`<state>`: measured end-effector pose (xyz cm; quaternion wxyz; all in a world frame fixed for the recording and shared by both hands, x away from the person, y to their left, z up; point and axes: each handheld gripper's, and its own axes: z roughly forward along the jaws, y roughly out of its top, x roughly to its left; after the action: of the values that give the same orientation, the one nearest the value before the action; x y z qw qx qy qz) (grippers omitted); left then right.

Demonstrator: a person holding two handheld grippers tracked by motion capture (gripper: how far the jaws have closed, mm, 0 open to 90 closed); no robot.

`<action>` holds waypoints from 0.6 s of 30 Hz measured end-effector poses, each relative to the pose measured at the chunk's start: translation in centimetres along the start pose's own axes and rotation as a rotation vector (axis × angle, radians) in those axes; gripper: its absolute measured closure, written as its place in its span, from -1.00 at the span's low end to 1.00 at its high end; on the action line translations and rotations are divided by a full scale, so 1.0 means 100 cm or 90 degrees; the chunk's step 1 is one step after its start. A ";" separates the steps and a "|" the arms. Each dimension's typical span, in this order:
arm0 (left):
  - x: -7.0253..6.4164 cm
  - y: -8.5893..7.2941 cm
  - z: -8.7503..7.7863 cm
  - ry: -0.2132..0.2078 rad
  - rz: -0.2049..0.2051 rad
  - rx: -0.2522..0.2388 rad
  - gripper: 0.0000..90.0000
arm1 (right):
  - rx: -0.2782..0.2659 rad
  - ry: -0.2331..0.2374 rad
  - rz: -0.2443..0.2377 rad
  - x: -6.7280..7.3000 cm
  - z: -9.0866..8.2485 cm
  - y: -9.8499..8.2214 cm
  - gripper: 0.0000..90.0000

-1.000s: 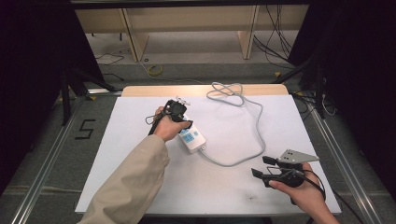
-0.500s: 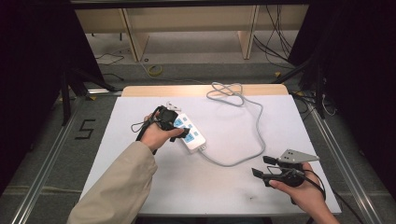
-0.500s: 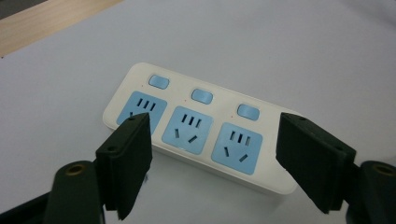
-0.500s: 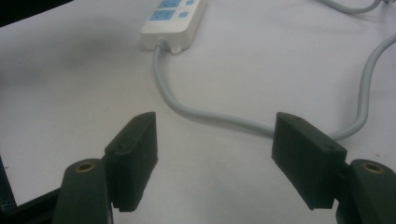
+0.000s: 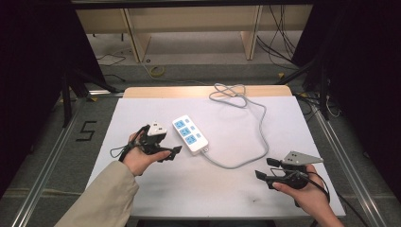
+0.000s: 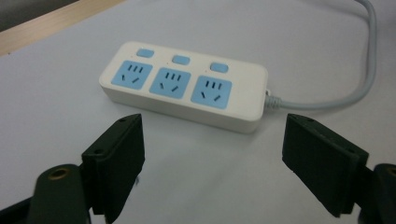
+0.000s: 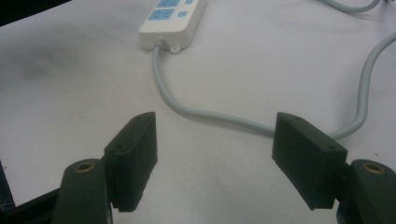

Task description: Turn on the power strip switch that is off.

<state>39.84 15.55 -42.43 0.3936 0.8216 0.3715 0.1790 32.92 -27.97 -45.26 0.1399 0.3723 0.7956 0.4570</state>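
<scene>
A: Start at the left. What's the left gripper (image 5: 171, 152) doing?

B: It sits just left of the white plastic power strip with three blue sockets (image 5: 190, 134), black jaws spread wide with nothing between them. In the left gripper view the jaws frame bare table in front of the strip's long side.

A: And the strip itself?

B: It lies flat near the middle of the white-covered table (image 5: 142, 113), angled, free of both grippers. Its grey round cable (image 5: 246, 161) leaves the near end, sweeps right of the strip, then loops back to a coil beyond it at the table's far edge.

A: How would it handle?

B: My guess is a rigid, fairly light shell with smooth, slightly slippery sides. I'd grip across the narrow width near the middle, clear of the switches. The cable looks pliable and would drag behind, tugging at the strip's near end.

A: The right gripper (image 5: 266, 170)?

B: Well right of the strip and nearer the person, jaws likewise wide apart and empty.

A: What does each view add?

B: The left gripper view gives the three blue switch buttons (image 6: 180, 60) and socket slots. The right gripper view shows the cable (image 7: 205, 114) passing just beyond its jaws and the strain relief at the strip (image 7: 173, 21). The high view gives the far coil and the shelving (image 5: 189, 28) behind the table.
</scene>
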 end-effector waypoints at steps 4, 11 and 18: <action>-0.002 -0.019 -0.012 0.006 -0.004 -0.014 -0.55 | 0.001 0.000 0.001 0.000 0.000 0.000 -0.30; -0.007 -0.050 -0.028 0.023 -0.003 -0.021 -0.55 | 0.001 0.000 -0.001 -0.001 -0.001 0.000 -0.30; -0.009 -0.056 -0.032 0.026 -0.001 -0.020 -0.55 | 0.002 0.000 -0.002 -0.001 -0.001 0.000 -0.31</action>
<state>34.79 18.83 -44.79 0.3989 0.8111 0.3775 0.2010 32.93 -28.05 -45.22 0.1402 0.3712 0.7968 0.4558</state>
